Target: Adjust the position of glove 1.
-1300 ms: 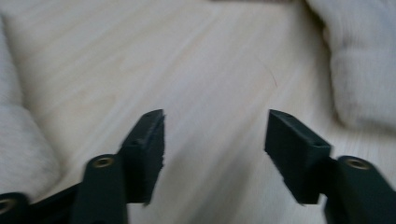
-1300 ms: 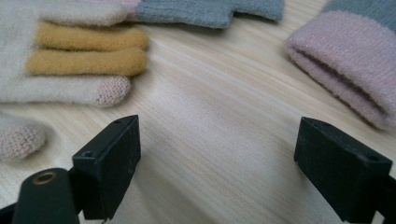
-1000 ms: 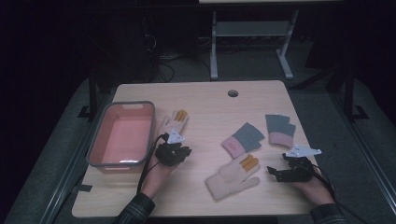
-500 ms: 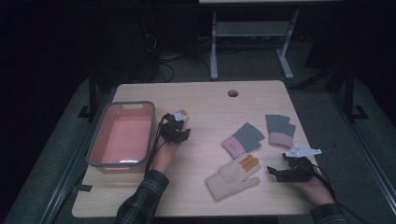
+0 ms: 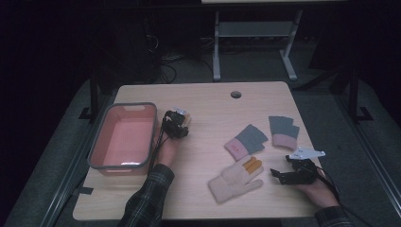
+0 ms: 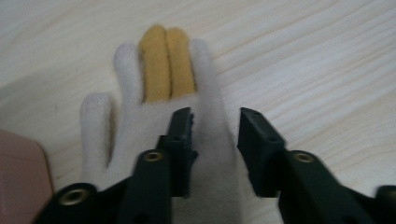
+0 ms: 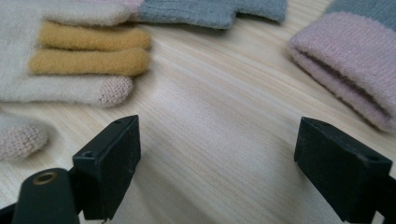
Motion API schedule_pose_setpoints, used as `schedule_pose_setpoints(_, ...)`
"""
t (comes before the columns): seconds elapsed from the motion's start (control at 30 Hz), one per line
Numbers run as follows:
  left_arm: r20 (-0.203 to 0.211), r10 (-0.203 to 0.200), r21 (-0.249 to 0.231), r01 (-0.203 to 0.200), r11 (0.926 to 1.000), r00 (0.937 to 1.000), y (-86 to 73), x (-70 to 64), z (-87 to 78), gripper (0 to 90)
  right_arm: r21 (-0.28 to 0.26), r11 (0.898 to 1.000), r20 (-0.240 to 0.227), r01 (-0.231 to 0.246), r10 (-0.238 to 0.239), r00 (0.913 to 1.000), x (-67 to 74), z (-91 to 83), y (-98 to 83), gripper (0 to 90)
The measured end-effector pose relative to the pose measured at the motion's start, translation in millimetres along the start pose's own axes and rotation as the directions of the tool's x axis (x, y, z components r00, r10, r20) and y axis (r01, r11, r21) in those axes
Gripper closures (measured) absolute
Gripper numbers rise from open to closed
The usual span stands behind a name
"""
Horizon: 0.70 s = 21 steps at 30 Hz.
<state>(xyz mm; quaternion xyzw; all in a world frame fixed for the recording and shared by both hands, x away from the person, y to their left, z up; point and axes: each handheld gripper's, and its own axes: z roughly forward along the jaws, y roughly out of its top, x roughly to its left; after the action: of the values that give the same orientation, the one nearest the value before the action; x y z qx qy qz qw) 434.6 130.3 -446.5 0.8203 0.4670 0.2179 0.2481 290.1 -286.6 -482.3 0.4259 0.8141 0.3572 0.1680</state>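
A cream glove with two yellow fingers lies flat beside the pink bin. My left gripper is right over its palm. The jaws have just been closing and stand a little apart, with flat glove fabric between them but no grip on it. A matching cream glove lies at the front middle. My right gripper rests wide open just right of it, with bare table between its fingers. Two grey gloves with pink cuffs lie beyond it.
The pink bin has a grey rim, takes up the left side of the table and holds nothing; one corner of it appears in the left gripper view. A round hole sits near the far edge. A metal stand stands behind the table.
My left hand has moved away from the front edge to the cream glove by the bin and now stands over its palm. The right hand has stayed put.
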Motion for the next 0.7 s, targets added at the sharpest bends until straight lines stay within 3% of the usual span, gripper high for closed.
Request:
schedule_pose_setpoints(0.07,0.0,-0.004,0.004,0.004,1.0,1.0,0.5,-0.8,1.0,85.4,0.0,1.0,0.0,0.0,0.0,1.0,0.0,0.0,0.0,14.1)
schedule_pose_setpoints(0.2,0.03,0.002,0.012,-0.002,0.9999,0.9996,1.1,-0.9,-0.8,87.7,0.0,1.0,0.0,0.0,0.0,1.0,0.0,0.0,0.0,14.1)
schedule_pose_setpoints(0.3,0.079,-0.009,-0.001,0.01,1.0,0.9968,1.5,-2.3,-5.5,88.0,0.0,1.0,0.0,0.0,0.0,1.0,0.0,0.0,0.0,14.1)
schedule_pose_setpoints(0.47,0.161,0.03,-0.043,-0.024,0.9988,0.9866,4.8,-17.3,-19.0,88.1,0.0,1.0,0.0,0.001,-0.001,1.0,0.0,0.0,0.0,14.1)
schedule_pose_setpoints(0.7,0.255,0.082,-0.067,-0.067,0.9955,0.9634,2.2,-48.1,-25.5,88.1,0.0,1.0,0.0,0.001,-0.001,1.0,0.0,0.0,0.0,14.1)
